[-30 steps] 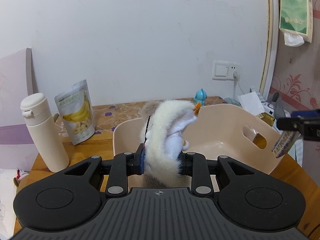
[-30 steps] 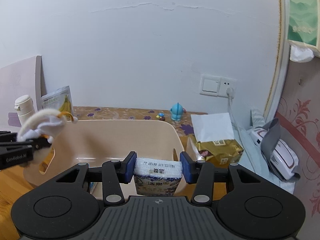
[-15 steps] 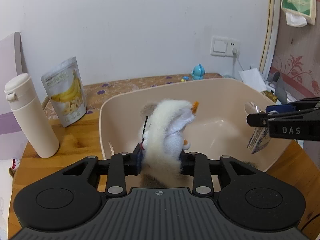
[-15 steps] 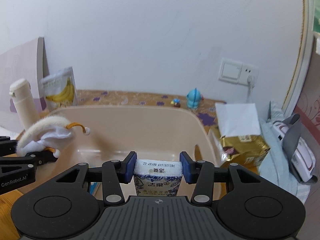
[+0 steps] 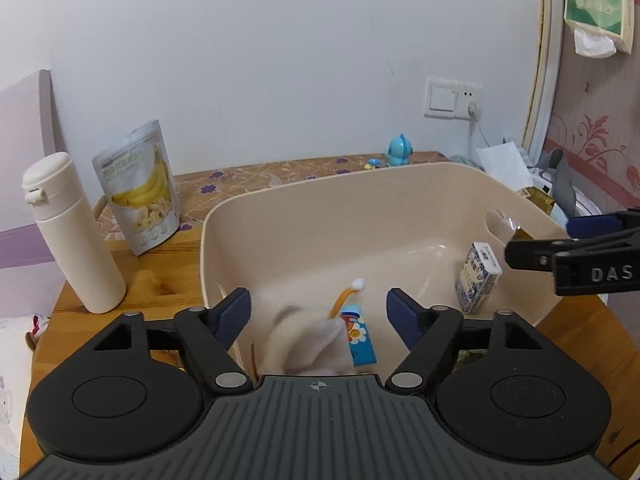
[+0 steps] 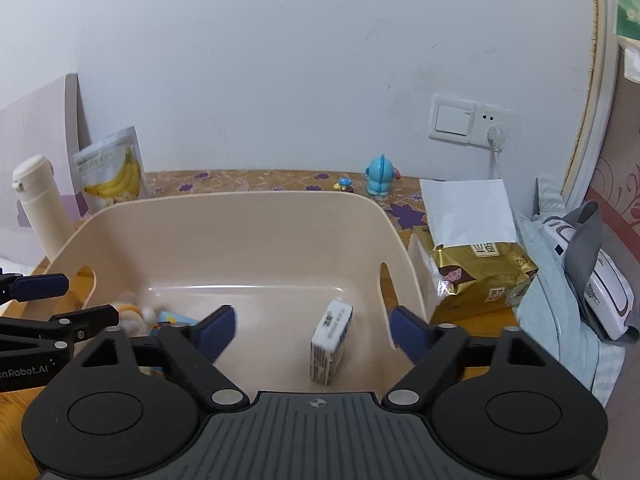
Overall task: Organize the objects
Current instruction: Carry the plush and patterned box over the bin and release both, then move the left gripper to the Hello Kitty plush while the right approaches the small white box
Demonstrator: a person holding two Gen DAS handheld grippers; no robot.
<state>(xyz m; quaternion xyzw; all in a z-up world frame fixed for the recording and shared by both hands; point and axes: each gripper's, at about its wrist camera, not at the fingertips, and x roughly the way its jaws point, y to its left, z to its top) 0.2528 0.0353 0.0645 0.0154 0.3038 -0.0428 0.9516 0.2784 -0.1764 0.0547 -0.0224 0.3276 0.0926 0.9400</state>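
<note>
A beige plastic bin (image 5: 304, 216) (image 6: 256, 236) stands on the wooden table. My left gripper (image 5: 318, 312) hangs over its near left corner, jaws opening. The white plush toy (image 5: 308, 344) drops blurred between them, free of both pads, beside a small blue carton (image 5: 362, 340). My right gripper (image 6: 312, 330) is over the bin's right side, jaws opening too. The blue-and-white tissue pack (image 6: 331, 340) (image 5: 478, 278) sits below them in the bin, touching neither pad. In the right wrist view the plush toy (image 6: 132, 312) shows as a blur at the bin's left.
A cream bottle (image 5: 70, 232) and a banana-chip pouch (image 5: 138, 188) stand left of the bin. A blue figurine (image 5: 398, 150) sits by the wall. A gold bag (image 6: 480, 272), white paper and a grey-strapped white device (image 6: 596, 276) crowd the right.
Both grippers opened. The plush toy left the left jaws and dropped into the bin. The tissue pack left the right jaws and now lies on the bin floor.
</note>
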